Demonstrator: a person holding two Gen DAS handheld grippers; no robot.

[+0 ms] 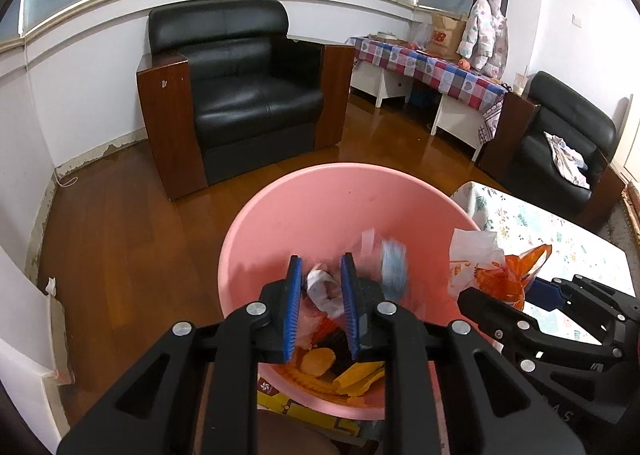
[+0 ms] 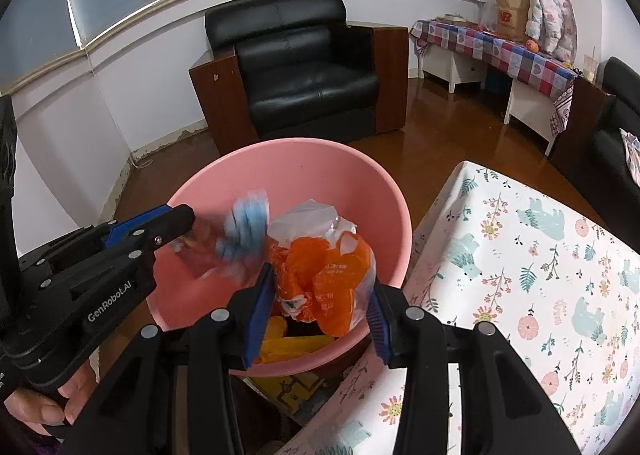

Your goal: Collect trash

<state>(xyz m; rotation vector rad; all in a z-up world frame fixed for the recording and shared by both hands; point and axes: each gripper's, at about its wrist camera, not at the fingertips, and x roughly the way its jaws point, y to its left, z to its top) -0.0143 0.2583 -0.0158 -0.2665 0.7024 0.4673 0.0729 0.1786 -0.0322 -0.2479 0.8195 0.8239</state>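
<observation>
Pink plastic basin [image 1: 320, 191], lower centre of both views, serves as the trash bin; it stands on the wooden floor [image 1: 120, 223] just beside a table under a floral cloth [image 2: 540, 255] at right. Wrappers and yellow and orange scraps [image 1: 352, 375] already lie at its bottom.

Left gripper [image 1: 322, 307], lower centre of the left wrist view, hangs over the basin with its blue pads set narrowly apart. A crumpled white paper wad [image 1: 324, 287] shows in the gap, but whether the pads press it or it lies below them cannot be told. A blurred blue-and-white object [image 1: 394, 267], probably a wrapper in free fall, appears just right of the gripper, inside the rim.

Right gripper [image 2: 320, 295], lower centre of the right wrist view, stands moderately wide and clamps a crinkled orange-and-clear snack bag [image 2: 324, 279] together with a white plastic bag [image 2: 308, 219], held above the near right part of the basin.

Step in hand, as judged: releasing collected trash into the basin. Good practice would be to bring the orange bag further toward the basin's centre before opening the jaws, since light film may drift or cling to a pad; to open fully and pause until the bag drops; and to keep the two grippers, now near one another, from colliding. In the background a black leather armchair [image 1: 240, 95] stands well apart from the work.
</observation>
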